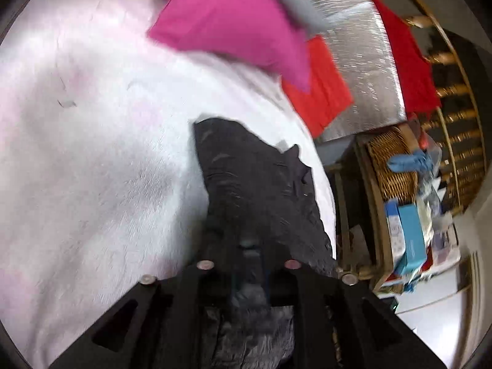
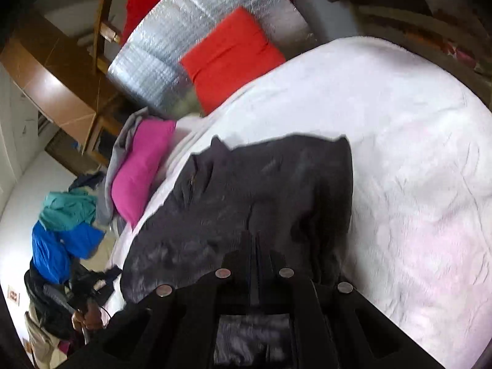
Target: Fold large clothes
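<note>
light: bright and even on my white bedcover point(image 1: 92, 153), washed out, pink tint in patches
glare: silver foil panel point(image 2: 184, 24) sparkles, floor blown out in right view
blur: motion smear both views, pink pillow point(image 1: 227, 21) edges soft
distortion: heavy fisheye, black vignette corners
shadows: faint

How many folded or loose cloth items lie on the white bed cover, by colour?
Dark grey garment: 1
Pink folded item: 1
Orange-red folded item: 1
Light grey item beside the pink one: 1
Total: 4
</note>
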`<state>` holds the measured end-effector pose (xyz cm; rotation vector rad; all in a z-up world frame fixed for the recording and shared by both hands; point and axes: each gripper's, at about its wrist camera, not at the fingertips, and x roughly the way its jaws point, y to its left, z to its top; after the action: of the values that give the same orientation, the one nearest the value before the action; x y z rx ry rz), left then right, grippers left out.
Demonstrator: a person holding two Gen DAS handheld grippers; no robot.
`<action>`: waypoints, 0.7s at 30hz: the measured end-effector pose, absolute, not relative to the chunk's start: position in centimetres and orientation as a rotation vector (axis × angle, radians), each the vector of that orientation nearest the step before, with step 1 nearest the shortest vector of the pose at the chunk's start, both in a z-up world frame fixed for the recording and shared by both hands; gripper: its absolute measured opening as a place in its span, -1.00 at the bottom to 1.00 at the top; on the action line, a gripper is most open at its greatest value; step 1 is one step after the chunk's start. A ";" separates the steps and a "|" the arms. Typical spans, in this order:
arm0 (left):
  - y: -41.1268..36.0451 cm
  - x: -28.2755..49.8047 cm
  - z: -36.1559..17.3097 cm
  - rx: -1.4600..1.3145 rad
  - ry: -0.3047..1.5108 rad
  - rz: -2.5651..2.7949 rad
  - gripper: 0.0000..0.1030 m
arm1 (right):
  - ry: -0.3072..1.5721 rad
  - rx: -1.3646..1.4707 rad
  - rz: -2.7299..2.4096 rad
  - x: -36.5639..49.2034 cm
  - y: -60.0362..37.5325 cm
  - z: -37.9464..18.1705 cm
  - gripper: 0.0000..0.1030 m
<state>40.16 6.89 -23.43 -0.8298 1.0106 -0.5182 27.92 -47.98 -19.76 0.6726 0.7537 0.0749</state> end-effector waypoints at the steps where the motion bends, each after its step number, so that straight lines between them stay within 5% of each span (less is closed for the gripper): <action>1: 7.1 39.1 -22.9 -0.816 0.995 -0.518 -0.27 | 0.749 0.665 0.085 27.7 -47.6 -19.4 -0.89; 2: 7.6 37.8 -22.5 -0.801 0.978 -0.508 0.03 | 0.746 0.661 0.094 27.1 -47.3 -18.9 -0.78; 4: 8.8 35.7 -22.3 -0.782 0.965 -0.478 0.22 | 0.746 0.648 0.108 25.2 -45.8 -18.1 0.01; 5: 9.3 34.2 -22.2 -0.772 0.965 -0.462 0.22 | 0.739 0.634 0.105 24.5 -45.1 -17.9 0.73; 12: 14.0 24.1 -23.9 -0.628 1.054 -0.320 0.31 | 0.907 0.534 0.127 16.4 -36.2 -21.2 0.78; 21: 14.0 18.4 -27.4 -0.449 1.268 -0.150 0.35 | 1.000 -0.116 0.203 16.4 -17.5 -20.8 0.77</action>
<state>18.40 14.03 -27.35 -0.4495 1.2678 -0.1501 16.37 -17.50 -20.77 -0.1162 1.0003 0.2030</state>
